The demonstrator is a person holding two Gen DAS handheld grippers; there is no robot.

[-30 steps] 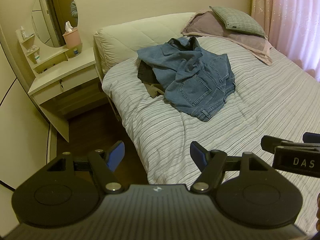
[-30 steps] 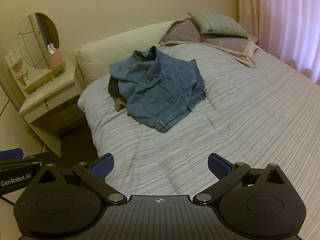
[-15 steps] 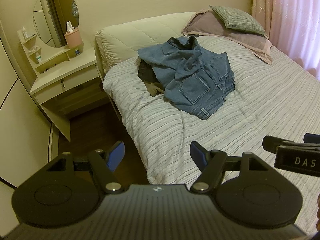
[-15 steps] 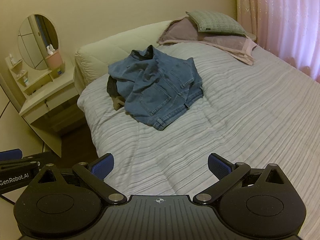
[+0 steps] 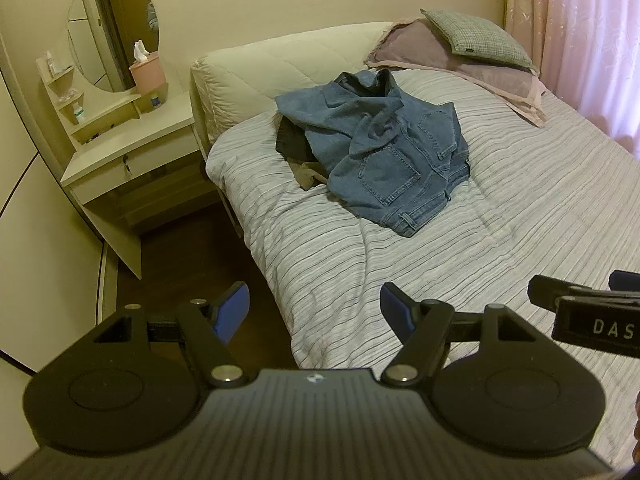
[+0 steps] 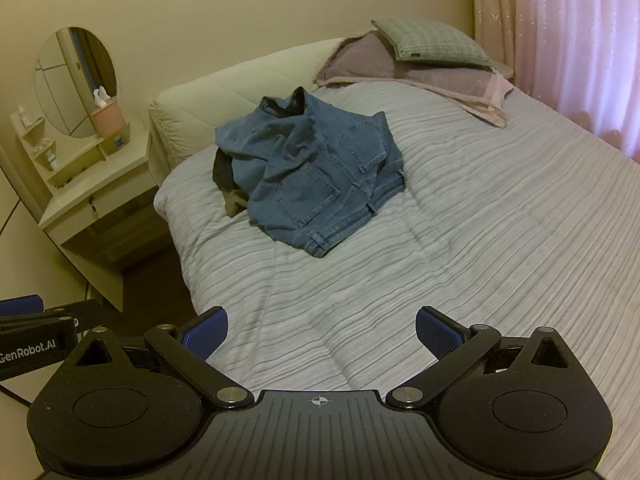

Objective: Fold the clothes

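Observation:
A crumpled pair of blue jeans (image 5: pixel 384 152) (image 6: pixel 316 184) lies in a heap on the striped bed cover, near the headboard. Dark and brown garments (image 5: pixel 298 152) (image 6: pixel 230 188) poke out from under its left side. My left gripper (image 5: pixel 314 312) stands open over the bed's near left corner, well short of the heap, with nothing between its blue pads. My right gripper (image 6: pixel 322 332) is open too, above the bare striped cover in front of the jeans. Each gripper shows at the edge of the other's view.
The bed (image 5: pixel 500 232) (image 6: pixel 500 240) fills the right side, with a padded headboard (image 5: pixel 280 64) and stacked pillows (image 5: pixel 472 52) (image 6: pixel 424 60) at the far end. A white dressing table (image 5: pixel 120 152) (image 6: pixel 92 196) with an oval mirror stands left. Pink curtains (image 6: pixel 568 40) hang right.
Both views have drifted slightly; the jeans heap sits a little further left in the right wrist view. Both grippers stay open and nothing has been touched.

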